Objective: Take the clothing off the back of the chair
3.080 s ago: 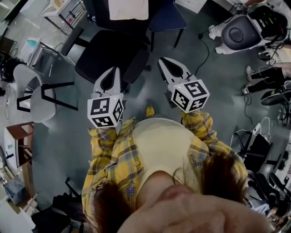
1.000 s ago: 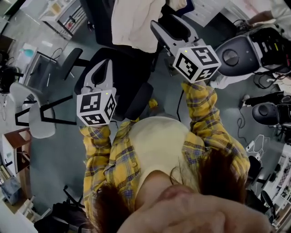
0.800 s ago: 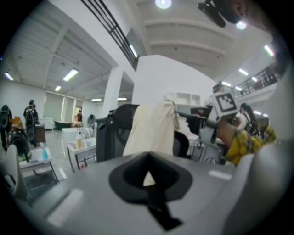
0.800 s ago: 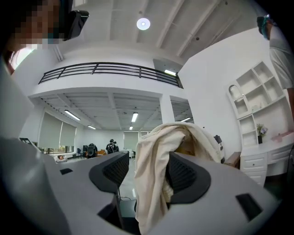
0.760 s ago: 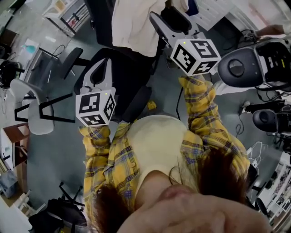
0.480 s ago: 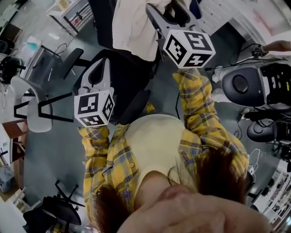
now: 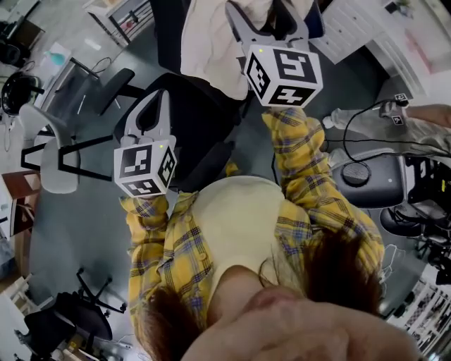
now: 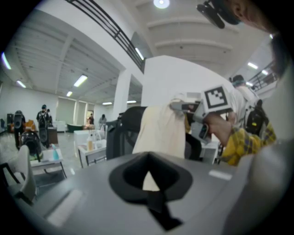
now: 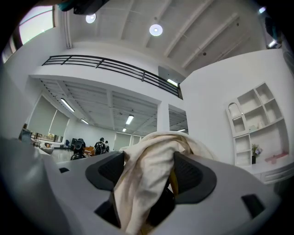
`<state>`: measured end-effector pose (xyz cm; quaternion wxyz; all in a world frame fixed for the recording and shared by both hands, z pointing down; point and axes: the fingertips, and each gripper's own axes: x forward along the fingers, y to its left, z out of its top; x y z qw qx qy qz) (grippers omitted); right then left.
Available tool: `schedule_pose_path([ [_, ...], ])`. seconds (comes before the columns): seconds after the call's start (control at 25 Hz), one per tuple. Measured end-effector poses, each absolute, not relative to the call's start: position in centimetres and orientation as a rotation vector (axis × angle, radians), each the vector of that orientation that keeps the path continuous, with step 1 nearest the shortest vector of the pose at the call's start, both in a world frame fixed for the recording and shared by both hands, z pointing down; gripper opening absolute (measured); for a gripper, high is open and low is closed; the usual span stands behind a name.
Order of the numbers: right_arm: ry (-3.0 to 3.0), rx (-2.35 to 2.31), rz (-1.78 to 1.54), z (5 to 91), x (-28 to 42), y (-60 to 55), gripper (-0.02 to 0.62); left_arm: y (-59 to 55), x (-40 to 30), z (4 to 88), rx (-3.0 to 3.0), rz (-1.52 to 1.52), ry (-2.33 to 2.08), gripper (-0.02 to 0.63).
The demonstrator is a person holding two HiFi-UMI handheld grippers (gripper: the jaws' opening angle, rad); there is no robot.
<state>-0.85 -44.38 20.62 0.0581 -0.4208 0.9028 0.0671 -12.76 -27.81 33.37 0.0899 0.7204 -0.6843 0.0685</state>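
Cream clothing (image 7: 208,39) hangs over the back of a black office chair (image 7: 187,106) at the top of the head view. My right gripper (image 7: 264,17) is raised at the chair back. Its jaws are opening, and a bunched fold of the clothing (image 9: 144,183) lies between them. Lower and to the left, my left gripper (image 7: 158,97) hovers above the chair seat, shut and empty. In the left gripper view the clothing (image 8: 161,131) hangs straight ahead, and the right gripper (image 8: 183,106) reaches its top edge from the right.
A grey chair (image 7: 53,151) and a small desk (image 7: 74,77) stand at the left, with a white shelf unit (image 7: 123,14) behind. Round grey machines and cables (image 7: 366,173) crowd the floor at the right. A black wheeled chair base (image 7: 81,314) sits at lower left.
My right gripper has risen toward the top of the chair back, and the clothing now lies between its jaws. The left gripper has barely shifted.
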Motion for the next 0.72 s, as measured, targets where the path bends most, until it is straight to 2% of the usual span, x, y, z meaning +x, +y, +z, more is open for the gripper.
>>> schedule_pose_path([
  [0.36,2.717,-1.404,0.365,20.9,-1.8,-44.5,0.305,-28.3,-12.2,33.3,2.138,0.202,-2.030,0.003],
  [0.72,2.581,-1.729,0.615,21.5,-1.7,-45.2,0.305,-26.1,-13.8,33.1,2.124,0.217,-2.057,0.003],
])
